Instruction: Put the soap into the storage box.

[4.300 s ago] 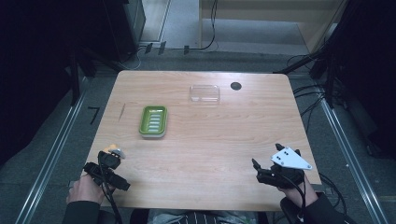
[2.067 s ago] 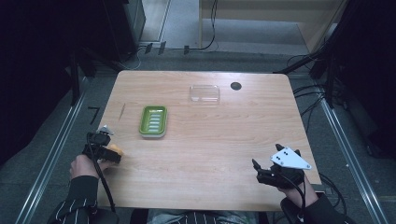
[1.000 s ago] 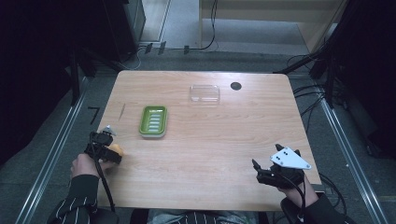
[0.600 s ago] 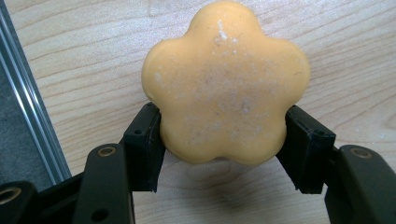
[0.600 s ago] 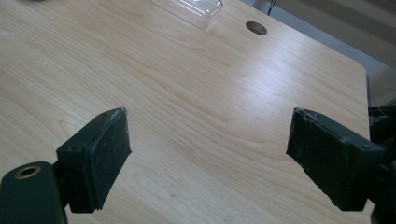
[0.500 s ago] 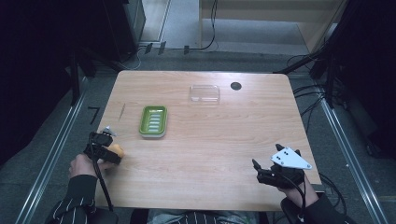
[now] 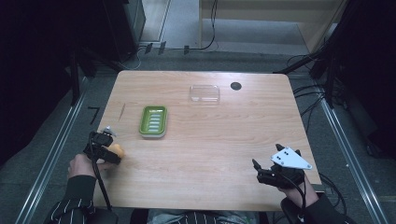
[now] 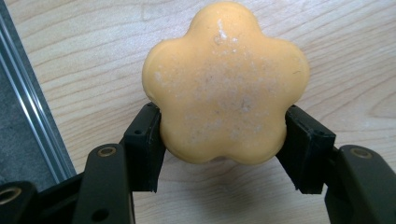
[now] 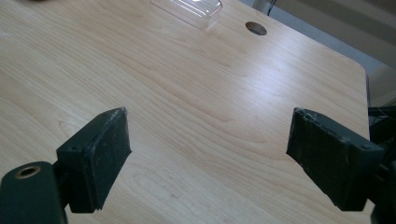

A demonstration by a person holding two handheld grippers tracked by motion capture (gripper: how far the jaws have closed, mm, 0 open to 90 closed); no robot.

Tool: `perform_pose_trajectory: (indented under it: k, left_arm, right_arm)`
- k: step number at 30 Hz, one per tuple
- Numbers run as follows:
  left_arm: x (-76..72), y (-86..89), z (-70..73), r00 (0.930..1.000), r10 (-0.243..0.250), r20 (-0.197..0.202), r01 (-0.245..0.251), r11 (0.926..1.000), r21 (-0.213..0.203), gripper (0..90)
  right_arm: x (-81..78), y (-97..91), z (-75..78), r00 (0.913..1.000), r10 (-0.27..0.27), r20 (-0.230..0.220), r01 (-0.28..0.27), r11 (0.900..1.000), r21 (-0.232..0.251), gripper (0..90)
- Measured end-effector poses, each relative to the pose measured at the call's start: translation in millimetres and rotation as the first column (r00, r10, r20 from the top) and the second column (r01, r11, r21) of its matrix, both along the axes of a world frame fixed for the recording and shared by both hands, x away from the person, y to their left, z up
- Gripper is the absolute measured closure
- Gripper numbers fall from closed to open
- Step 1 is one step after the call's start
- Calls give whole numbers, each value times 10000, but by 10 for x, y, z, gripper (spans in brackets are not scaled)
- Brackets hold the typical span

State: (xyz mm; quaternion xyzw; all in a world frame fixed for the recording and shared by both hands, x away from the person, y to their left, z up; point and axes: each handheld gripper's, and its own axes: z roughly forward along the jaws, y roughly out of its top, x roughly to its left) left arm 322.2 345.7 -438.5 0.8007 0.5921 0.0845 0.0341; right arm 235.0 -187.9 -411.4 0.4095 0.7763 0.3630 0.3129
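The orange soap (image 8: 226,84) is a flower-shaped bar with five rounded lobes, its broad face dusted with pale, whitish scuffs. It sits at the table's (image 7: 224,140) left edge, towards the near left corner, well apart from the far edge. It is clamped at two opposite lobes, with its broad face turned up.

Light wooden table (image 7: 210,140), grey floor (image 7: 46,140) — dark surroundings, trailing cables (image 7: 308,93)
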Motion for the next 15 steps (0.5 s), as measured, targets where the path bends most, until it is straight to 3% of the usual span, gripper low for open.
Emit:
perform_pose_trajectory:
  k: [15]
  left_arm:
    - [7, -84, 68, 9991, -406, -101, 406, 9992, -9, 397]
  right_arm:
    - [26, -16, -11, 10000, -52, -16, 52, 10000, 55, 137]
